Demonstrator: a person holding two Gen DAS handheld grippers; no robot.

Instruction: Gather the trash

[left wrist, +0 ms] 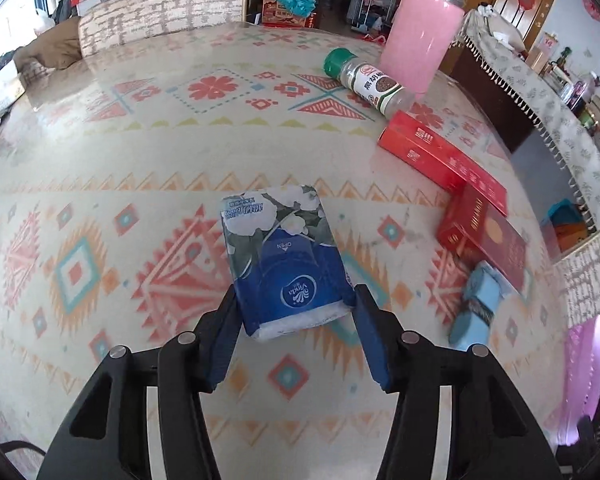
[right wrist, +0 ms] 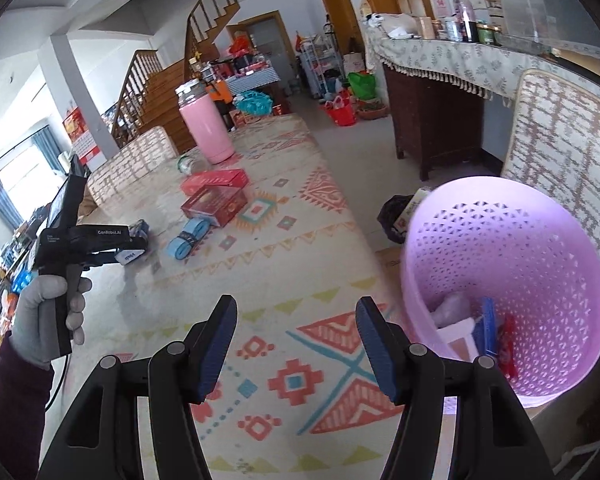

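Note:
A blue and white tissue pack lies lengthwise between the fingers of my left gripper, whose pads press on both sides of its near end just above the patterned table. The right wrist view shows that left gripper, held by a gloved hand, with the pack's end in its jaws. My right gripper hangs open over the table with nothing between its fingers. To its right stands a purple perforated basket holding several wrappers.
A light blue packet, a dark red box, a bright red carton, a lying pepper bottle and a tall pink jar sit along the table's right side. Chairs stand at the table's edges.

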